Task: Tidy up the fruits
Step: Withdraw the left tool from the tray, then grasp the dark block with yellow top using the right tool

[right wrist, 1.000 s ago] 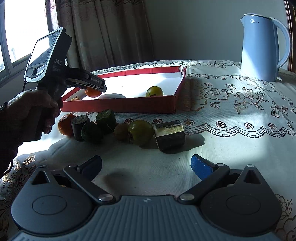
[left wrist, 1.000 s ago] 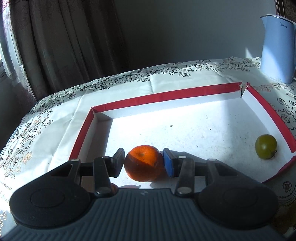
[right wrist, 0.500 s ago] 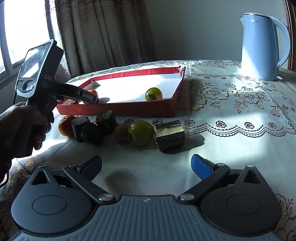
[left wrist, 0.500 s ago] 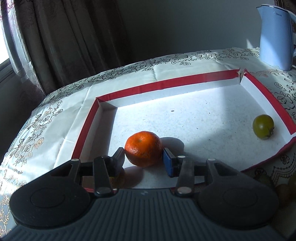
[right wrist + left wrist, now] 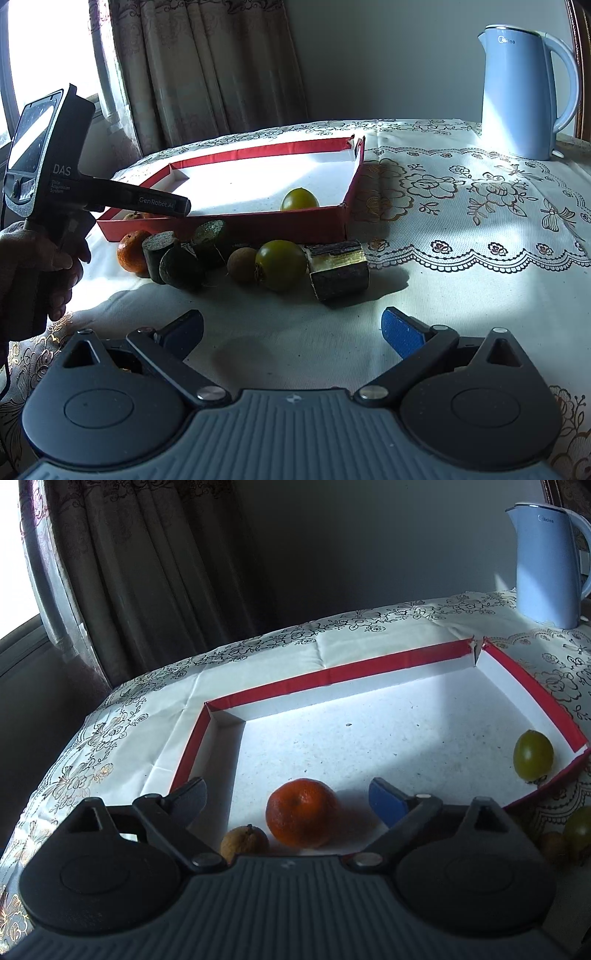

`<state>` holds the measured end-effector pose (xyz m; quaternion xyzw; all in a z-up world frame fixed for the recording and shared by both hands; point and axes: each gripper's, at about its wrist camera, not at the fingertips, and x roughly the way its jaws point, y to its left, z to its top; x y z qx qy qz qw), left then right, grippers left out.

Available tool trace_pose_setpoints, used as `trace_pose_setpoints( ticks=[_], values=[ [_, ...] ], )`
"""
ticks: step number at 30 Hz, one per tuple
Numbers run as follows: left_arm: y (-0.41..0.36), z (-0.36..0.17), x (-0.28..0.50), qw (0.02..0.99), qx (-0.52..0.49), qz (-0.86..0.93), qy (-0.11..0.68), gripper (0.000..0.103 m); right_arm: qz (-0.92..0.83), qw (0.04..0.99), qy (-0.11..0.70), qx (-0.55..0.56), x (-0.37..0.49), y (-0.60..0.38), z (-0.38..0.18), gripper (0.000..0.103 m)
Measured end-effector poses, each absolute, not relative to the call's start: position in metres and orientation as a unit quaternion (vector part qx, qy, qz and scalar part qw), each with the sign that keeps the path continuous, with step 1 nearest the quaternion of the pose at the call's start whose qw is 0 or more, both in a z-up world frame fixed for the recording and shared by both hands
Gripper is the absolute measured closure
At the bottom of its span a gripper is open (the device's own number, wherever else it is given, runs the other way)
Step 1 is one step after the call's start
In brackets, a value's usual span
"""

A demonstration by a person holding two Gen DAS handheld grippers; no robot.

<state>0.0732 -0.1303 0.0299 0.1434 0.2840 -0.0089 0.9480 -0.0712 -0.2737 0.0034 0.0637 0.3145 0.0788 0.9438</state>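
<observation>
An orange tangerine [image 5: 301,813] lies on the white floor of the red-rimmed tray [image 5: 332,672], at its near left, beside a small brown fruit [image 5: 244,842]. My left gripper [image 5: 291,797] is open, its jaws wide on either side of the tangerine and not touching it. A green fruit [image 5: 533,754] lies at the tray's right end; it also shows in the right wrist view [image 5: 299,199]. My right gripper [image 5: 291,330] is open and empty above the tablecloth. In front of the tray [image 5: 236,223] lie another tangerine [image 5: 132,251], a green fruit [image 5: 281,264], a small brown fruit [image 5: 242,259] and dark cylinders [image 5: 177,258].
A gold-and-dark block [image 5: 338,269] lies right of the fruit row. A blue kettle [image 5: 524,88] stands at the back right. Curtains and a window are behind the table. The hand-held left gripper body [image 5: 55,177] reaches over the tray's near left corner.
My left gripper has opened and let go of the tangerine, which now rests on the tray floor, and has drawn back a little. The right gripper has not moved.
</observation>
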Motion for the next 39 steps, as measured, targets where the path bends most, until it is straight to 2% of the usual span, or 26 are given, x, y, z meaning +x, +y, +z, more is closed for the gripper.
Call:
trace_pose_setpoints(
  ticks=[6,16,25,30,35,38,39],
  values=[
    [-0.128,0.036,0.065,0.951,0.145,-0.005,0.274,0.000,0.079,0.944,0.314,0.064,-0.071,-0.274,0.003,0.000],
    [-0.087,0.043,0.021,0.961,0.104,0.018,0.255,0.000,0.079,0.944,0.315,0.064,-0.071,-0.274,0.003,0.000],
    [-0.020,0.023,-0.008,0.961,0.036,0.086,0.260,0.000,0.081,0.944,0.312,0.066,-0.071,-0.276,0.004,0.000],
    [0.011,0.015,-0.006,0.953,-0.037,0.096,0.285,0.000,0.081,0.956,0.270,0.079,-0.085,-0.282,0.008,0.000],
    [0.016,0.013,-0.007,0.951,-0.051,0.085,0.292,0.000,0.060,0.966,0.248,0.051,-0.090,-0.281,0.016,0.001],
    [0.017,0.013,-0.009,0.953,-0.056,0.080,0.286,0.000,0.053,0.964,0.261,0.024,-0.084,-0.282,0.017,0.013],
    [0.017,0.013,-0.009,0.953,-0.058,0.079,0.287,0.000,0.050,0.962,0.267,0.012,-0.081,-0.282,0.017,0.020]
  ],
)
